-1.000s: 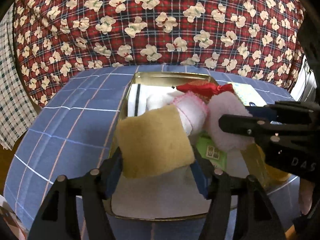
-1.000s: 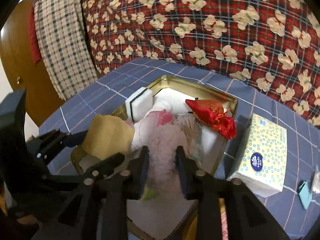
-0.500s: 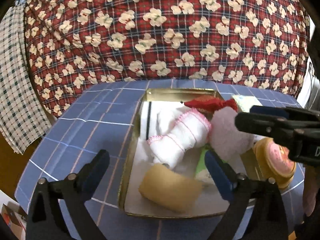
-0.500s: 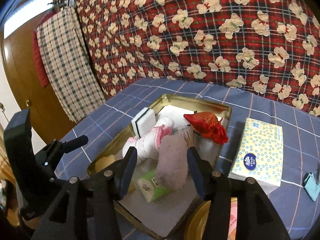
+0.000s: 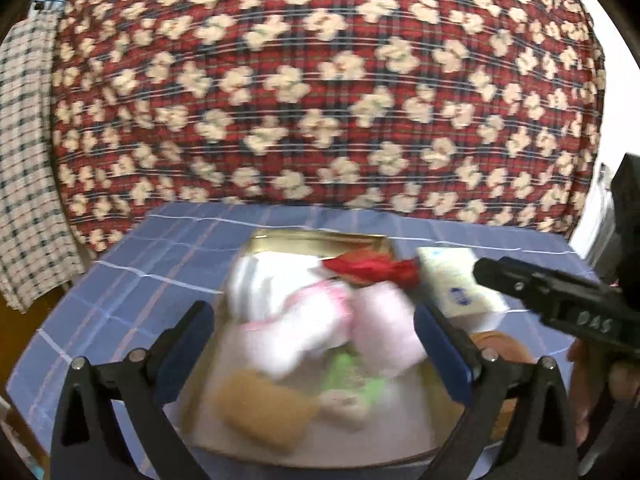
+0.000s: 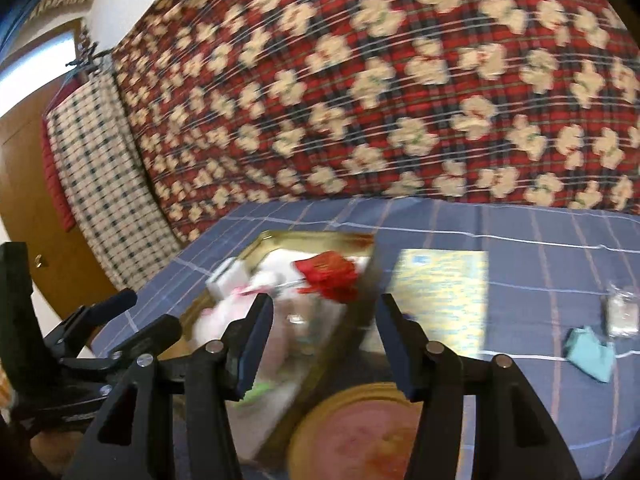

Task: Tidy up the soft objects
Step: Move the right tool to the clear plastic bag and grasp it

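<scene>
Left gripper (image 5: 312,336), jaws opening wide, empty, above gold tray (image 5: 320,240); right gripper (image 6: 326,336), jaws part-open, empty.

Left gripper (image 5: 310,338): black arms, blue pads, silver screws; lettering perhaps "DAS".

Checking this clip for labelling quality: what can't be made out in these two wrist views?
- Green packet in the gold tin, left wrist view: print lost to motion blur.
- Round gold lid, right wrist view: its picture blurred, edges cut by the right gripper fingers.
- Small clear item on the blue cloth: too small to identify.
</scene>
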The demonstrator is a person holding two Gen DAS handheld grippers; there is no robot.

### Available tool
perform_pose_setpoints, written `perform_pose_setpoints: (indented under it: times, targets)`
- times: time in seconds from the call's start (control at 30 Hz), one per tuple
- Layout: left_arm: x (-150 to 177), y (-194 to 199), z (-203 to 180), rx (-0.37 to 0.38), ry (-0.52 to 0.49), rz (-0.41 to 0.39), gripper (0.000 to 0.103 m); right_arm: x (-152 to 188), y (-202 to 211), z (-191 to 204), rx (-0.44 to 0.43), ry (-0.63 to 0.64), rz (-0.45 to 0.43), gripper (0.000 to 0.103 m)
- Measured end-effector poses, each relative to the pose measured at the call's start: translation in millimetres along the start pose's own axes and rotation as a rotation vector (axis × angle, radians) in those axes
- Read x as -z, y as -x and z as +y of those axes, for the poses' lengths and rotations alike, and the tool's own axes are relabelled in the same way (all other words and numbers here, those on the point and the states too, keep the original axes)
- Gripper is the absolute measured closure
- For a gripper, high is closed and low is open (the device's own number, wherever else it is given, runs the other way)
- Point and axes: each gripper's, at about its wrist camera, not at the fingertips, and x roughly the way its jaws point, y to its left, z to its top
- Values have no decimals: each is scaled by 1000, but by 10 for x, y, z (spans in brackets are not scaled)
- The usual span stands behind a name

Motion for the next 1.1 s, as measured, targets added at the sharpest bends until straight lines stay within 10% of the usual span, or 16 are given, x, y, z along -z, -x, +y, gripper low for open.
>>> perform_pose_setpoints:
  times: [0.57, 1.1]
  targets:
    - [-207, -699, -1841, 181, -128, 114, 1, 29, 180, -2073, 558, -156, 63, 47]
    - [-4, -1002, -2615, 233, -195, 190, 1, 177, -79, -2666, 530, -241, 184, 47]
